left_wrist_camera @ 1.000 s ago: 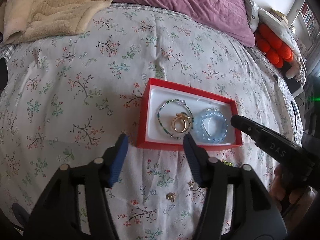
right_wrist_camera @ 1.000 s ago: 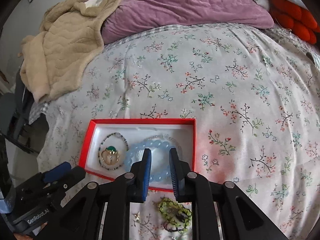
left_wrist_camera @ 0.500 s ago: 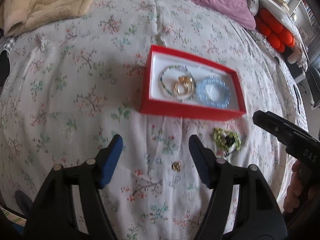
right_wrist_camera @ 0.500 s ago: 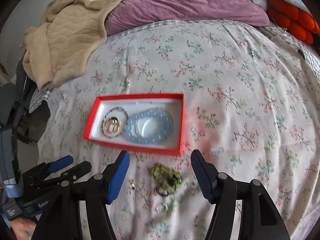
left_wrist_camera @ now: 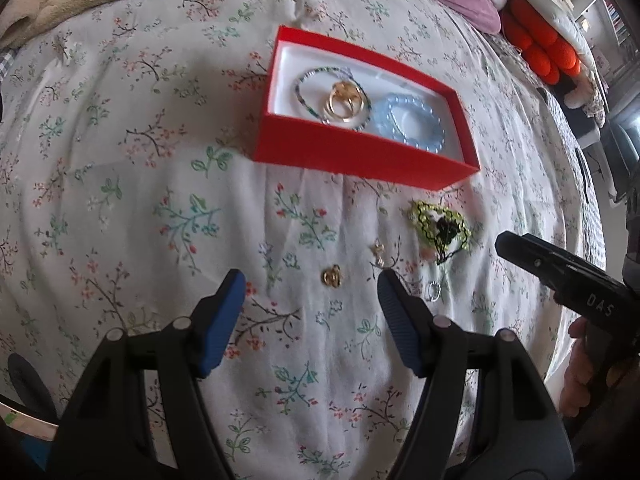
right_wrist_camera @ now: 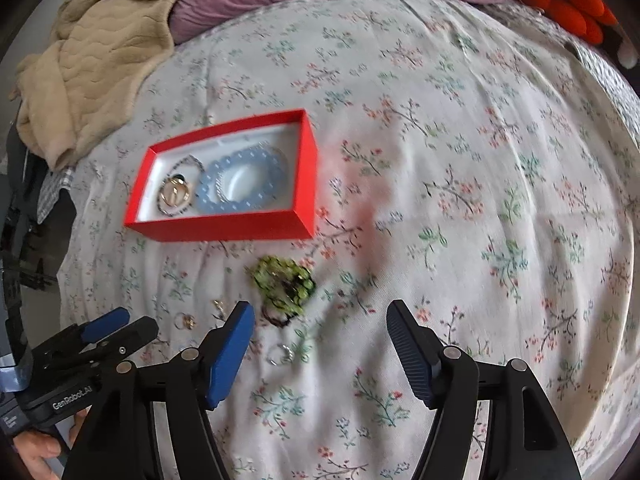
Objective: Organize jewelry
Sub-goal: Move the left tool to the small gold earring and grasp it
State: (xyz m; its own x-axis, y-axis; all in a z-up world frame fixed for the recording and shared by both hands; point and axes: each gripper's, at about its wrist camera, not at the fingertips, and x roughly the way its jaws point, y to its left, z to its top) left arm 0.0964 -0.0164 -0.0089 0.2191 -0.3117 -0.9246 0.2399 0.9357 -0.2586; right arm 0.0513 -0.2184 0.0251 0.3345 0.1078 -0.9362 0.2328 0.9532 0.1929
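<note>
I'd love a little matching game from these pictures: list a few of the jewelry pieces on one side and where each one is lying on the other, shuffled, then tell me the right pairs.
Things:
1. pale blue bead bracelet
2. green bead tangle
3. small gold ring
4. gold ring pair

Places:
A. on the quilt, between the left gripper's open jaws as its camera sees it
B. in the red box, inside the thin beaded loop
C. on the quilt, just in front of the box's near wall
D. in the box, at the end nearer the right gripper

Pairs: 1-D, 2-C, 3-A, 4-B
</note>
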